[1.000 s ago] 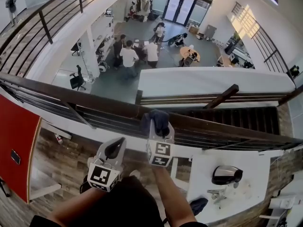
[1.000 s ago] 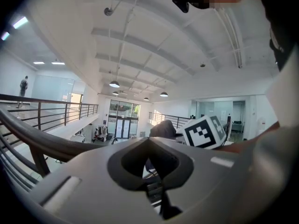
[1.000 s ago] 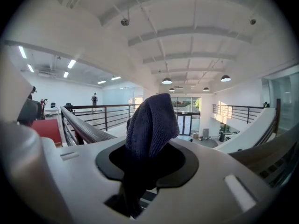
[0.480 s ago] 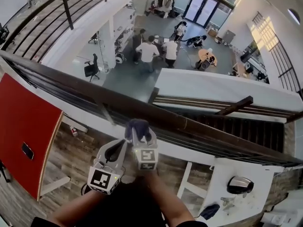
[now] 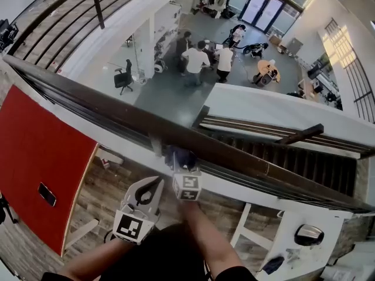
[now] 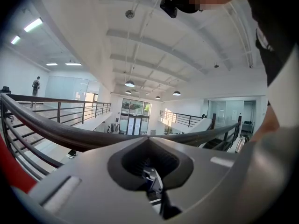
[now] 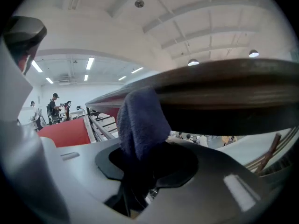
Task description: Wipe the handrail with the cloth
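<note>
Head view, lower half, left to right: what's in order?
Red panel → left claw → right claw, shut on the cloth → white table.

No readable text or numbers — only square markers on left tool [image 5: 156,184] and right tool [image 5: 181,165].

Handrail [image 5: 88,101]: dark brown wood with a rounded top. It runs diagonally from far left to near right, with thin dark bars below it.

Cloth [image 5: 177,154]: dark blue and bunched, pinched in the right gripper [image 5: 183,164]. Its free end stands up and presses against the rail's near side, about mid-length.
</note>
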Motion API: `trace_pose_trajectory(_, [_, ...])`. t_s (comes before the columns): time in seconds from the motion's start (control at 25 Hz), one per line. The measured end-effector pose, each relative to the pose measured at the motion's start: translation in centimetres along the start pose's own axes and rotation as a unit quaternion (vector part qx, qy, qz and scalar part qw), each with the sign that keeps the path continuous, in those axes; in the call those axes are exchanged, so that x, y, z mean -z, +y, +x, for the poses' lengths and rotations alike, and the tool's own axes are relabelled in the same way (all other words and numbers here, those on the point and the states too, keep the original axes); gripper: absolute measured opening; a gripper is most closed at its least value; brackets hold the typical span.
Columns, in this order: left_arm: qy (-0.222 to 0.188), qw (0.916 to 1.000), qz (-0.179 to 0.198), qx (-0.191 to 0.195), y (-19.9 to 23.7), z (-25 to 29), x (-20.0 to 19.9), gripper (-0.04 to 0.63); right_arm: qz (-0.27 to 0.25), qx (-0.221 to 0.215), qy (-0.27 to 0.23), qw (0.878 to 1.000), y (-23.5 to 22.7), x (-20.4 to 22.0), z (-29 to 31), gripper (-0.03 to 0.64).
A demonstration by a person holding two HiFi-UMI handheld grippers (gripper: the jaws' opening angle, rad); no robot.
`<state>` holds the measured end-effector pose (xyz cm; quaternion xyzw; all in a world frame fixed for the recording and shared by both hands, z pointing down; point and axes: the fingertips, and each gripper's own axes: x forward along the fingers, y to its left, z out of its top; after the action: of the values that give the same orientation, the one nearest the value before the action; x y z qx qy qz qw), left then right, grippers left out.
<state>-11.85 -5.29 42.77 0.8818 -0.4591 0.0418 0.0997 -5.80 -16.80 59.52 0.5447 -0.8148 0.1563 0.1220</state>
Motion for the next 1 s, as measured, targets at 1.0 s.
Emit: trace_pose_trajectory(1.0, [0.013,0.9998,-0.015,0.007,6.0,1.5,1.1,-0.002,-0.011,0.063,0.069,0.996,-0.3,5.3,7.8,0.127])
